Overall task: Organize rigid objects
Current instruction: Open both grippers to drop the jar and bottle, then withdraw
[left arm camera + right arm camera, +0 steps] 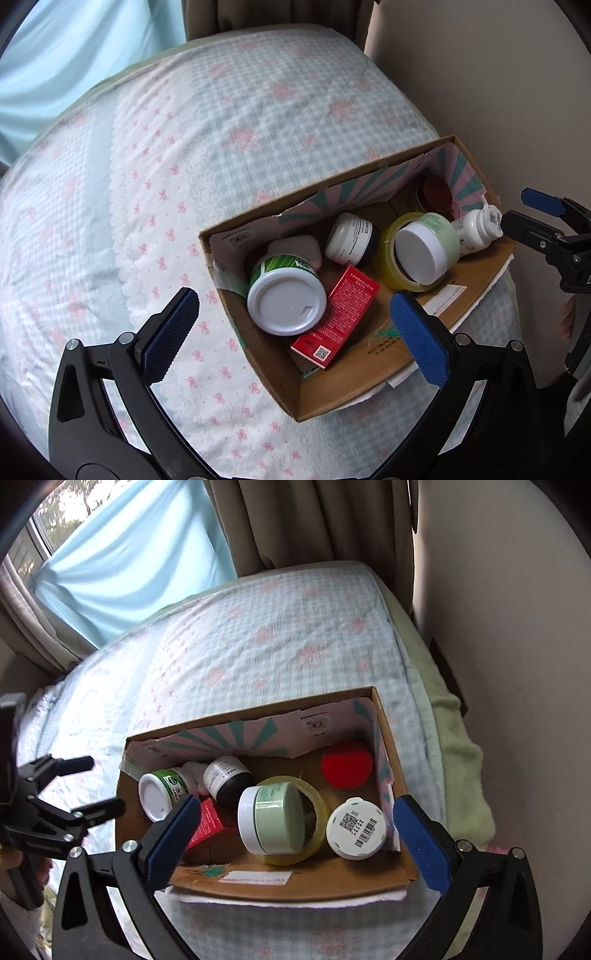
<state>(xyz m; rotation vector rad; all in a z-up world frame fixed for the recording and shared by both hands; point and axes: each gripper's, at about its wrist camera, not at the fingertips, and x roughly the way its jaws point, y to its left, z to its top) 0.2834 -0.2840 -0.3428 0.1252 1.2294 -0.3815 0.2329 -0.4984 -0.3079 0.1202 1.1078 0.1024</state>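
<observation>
An open cardboard box [325,398] [295,886] sits on the bed near its right edge. Inside lie a green-labelled white-lidded jar [286,295] [159,794], a red carton [336,321] [208,819], a black-and-white jar [352,236] [227,775], a pale green jar [424,251] [271,821] resting in a yellow tape roll [388,266] [317,812], a white bottle [476,225] [356,829] and a red-lidded container [437,192] [345,764]. My left gripper [295,332] is open and empty above the box's near end. My right gripper [295,834] is open and empty over the box.
The bed is covered by a pale checked quilt [184,166] [240,638] with pink bows. A wall [517,627] runs close along the right side. Curtains [295,517] and a blue cloth [129,561] hang at the far end. A green blanket edge [461,757] hangs beside the box.
</observation>
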